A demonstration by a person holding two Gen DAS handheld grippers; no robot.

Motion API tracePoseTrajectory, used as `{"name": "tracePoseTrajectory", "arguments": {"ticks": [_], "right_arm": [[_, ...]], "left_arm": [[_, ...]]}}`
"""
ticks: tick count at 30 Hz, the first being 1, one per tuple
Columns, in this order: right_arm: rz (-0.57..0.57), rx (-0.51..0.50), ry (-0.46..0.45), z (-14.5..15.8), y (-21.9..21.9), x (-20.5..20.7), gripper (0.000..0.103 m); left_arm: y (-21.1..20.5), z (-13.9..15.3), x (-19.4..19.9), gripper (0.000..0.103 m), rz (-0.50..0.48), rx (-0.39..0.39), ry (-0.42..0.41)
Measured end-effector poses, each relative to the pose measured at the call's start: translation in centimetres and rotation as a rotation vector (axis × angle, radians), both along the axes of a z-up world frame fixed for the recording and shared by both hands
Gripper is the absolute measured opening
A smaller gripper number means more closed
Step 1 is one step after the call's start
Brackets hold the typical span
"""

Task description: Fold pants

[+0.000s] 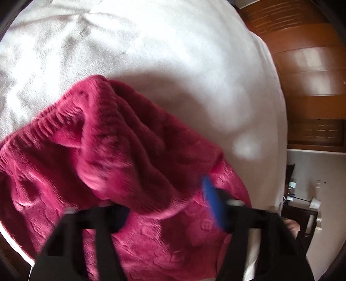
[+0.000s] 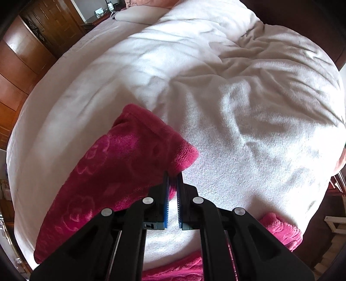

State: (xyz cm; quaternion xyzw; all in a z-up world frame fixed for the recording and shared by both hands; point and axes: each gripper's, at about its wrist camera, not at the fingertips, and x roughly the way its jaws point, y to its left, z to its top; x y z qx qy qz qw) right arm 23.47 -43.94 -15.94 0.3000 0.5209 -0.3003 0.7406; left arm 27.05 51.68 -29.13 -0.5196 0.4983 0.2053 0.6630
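Crimson fleece pants (image 1: 134,151) with an embossed flower pattern lie bunched on a white blanket (image 1: 173,54). A ribbed waistband edge curves along their far left side. My left gripper (image 1: 164,198) points down at them with a thick fold between its jaws. Its blue right pad (image 1: 213,203) presses the fold, and the left pad is hidden behind the cloth. In the right wrist view one pants leg (image 2: 121,164) runs from the lower left up to a hem. My right gripper (image 2: 173,179) is shut on that hem's corner. More of the pants (image 2: 281,229) shows at the lower right.
The wrinkled white blanket (image 2: 248,97) covers the whole bed. A pillow (image 2: 138,15) lies at the far end. Brown wooden wardrobe doors (image 1: 307,75) stand past the bed's right edge, with a dark side table (image 1: 302,214) below them.
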Motion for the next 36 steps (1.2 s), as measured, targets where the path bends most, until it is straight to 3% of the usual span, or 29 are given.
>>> {"name": "tracePoseTrajectory", "arguments": {"ticks": [1,4,11,15,18,20,21,22,23,24,29,36], "right_arm": [[0.003,-0.002,-0.004,0.2,0.0,0.1,0.006],[0.017,-0.026,-0.016,1.0,0.0,0.4,0.006],[0.04,-0.119,-0.069,5.1,0.6,-0.2,0.006],[0.026,-0.201,-0.096,8.4,0.1,-2.7,0.006],[0.038,-0.168,-0.101,9.2,-0.5,-4.8,0.006],[0.049,-0.102,-0.111,8.5,-0.6,-6.4,0.007],[0.034,-0.055,-0.11,7.4,-0.6,-7.2,0.016],[0.013,-0.014,-0.113,6.6,-0.8,-7.7,0.026],[-0.02,0.037,-0.119,5.4,-1.0,-8.3,0.051],[-0.052,0.086,-0.129,4.2,-1.2,-8.8,0.06],[-0.155,0.304,-0.226,-2.2,-0.7,-8.6,0.06],[-0.173,0.361,-0.27,-7.8,-2.0,-4.1,0.06]], "left_arm": [[0.3,-0.1,0.0,0.02,0.007,-0.011,0.004],[1.1,1.2,-0.1,0.013,-0.002,0.004,-0.038],[4.5,7.7,-1.8,0.011,-0.048,0.048,-0.191],[5.9,10.2,-3.3,0.007,-0.084,0.046,-0.226],[6.8,10.9,-5.5,0.007,-0.123,0.026,-0.227],[6.9,11.2,-6.3,0.007,-0.146,0.033,-0.22],[7.0,11.0,-6.8,0.007,-0.158,0.031,-0.215],[7.2,10.8,-7.1,0.007,-0.165,0.032,-0.21],[7.1,10.5,-6.7,0.007,-0.166,0.029,-0.204],[7.1,10.1,-6.9,0.007,-0.161,0.022,-0.194],[7.0,9.5,-7.2,0.007,-0.156,0.042,-0.171],[5.6,10.5,-7.5,0.007,-0.143,0.123,-0.129]]}}
